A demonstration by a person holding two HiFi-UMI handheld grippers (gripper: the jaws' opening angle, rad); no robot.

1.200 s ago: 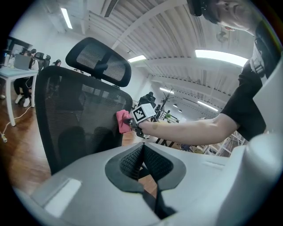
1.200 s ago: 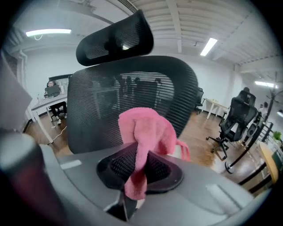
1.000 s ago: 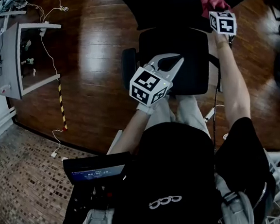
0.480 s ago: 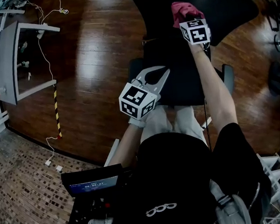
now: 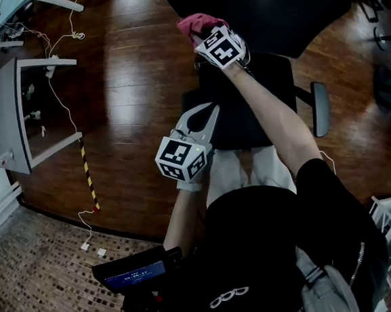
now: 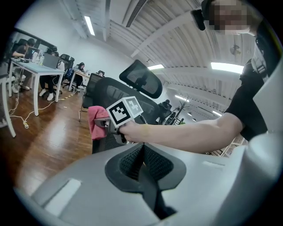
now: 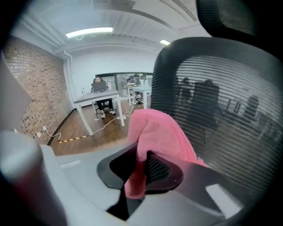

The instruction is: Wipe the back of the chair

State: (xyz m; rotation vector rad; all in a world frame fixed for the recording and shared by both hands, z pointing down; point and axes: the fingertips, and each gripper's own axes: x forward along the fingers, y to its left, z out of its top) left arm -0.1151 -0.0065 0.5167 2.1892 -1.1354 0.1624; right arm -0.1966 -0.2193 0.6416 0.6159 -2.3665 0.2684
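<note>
chair back [image 5: 271, 9] cut by top edge; headrest [image 7: 225, 15] likewise, right gripper view

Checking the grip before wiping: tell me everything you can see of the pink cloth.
The pink cloth looks soft and fluffy, like terry or microfibre, plain with no print. It is bunched and folded, not spread flat. The right gripper is shut on it: a rounded fold rises above the jaws and a short end hangs below. It sits at the left edge of the chair's black mesh backrest, apparently against it, though contact is not certain.
</note>
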